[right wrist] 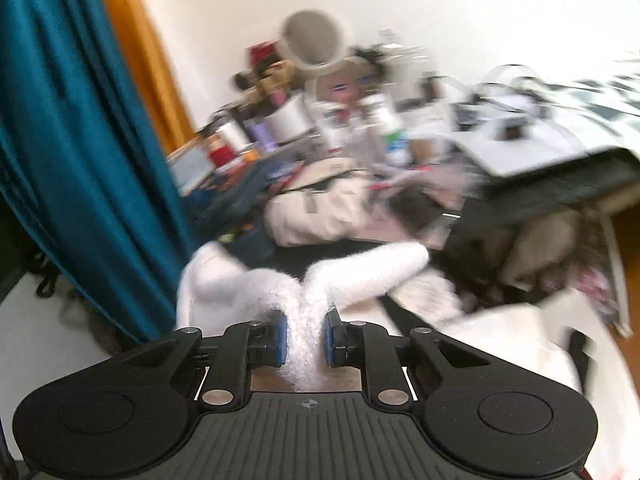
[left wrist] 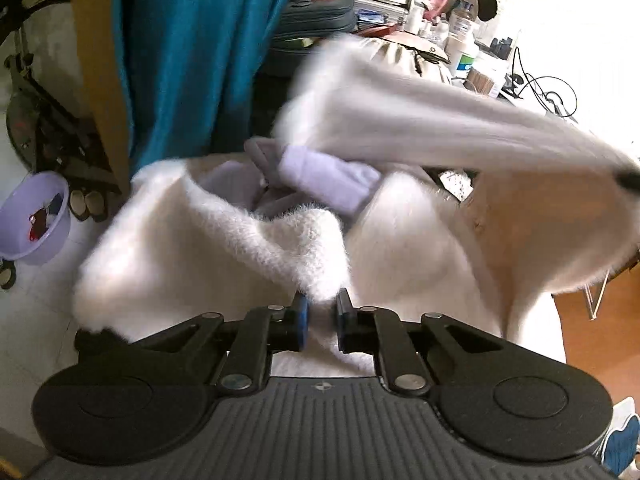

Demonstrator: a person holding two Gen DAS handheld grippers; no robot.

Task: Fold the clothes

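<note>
Cluttered room; fluffy white garment (right wrist: 304, 320) pinched in right hand-held gripper (right wrist: 305, 338)

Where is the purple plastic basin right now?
Left wrist view, far left: the purple basin sits on the pale floor, below the teal curtain and left of the white fluffy garment.

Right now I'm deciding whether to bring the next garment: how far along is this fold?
Early. Done: both grippers have their grip. The left gripper pinches an edge of the white fuzzy sweater; the right gripper is shut on another bunch of it. In hand: a sleeve is swinging across, blurred. Left: the sweater is still rumpled, no flat fold showing.
</note>
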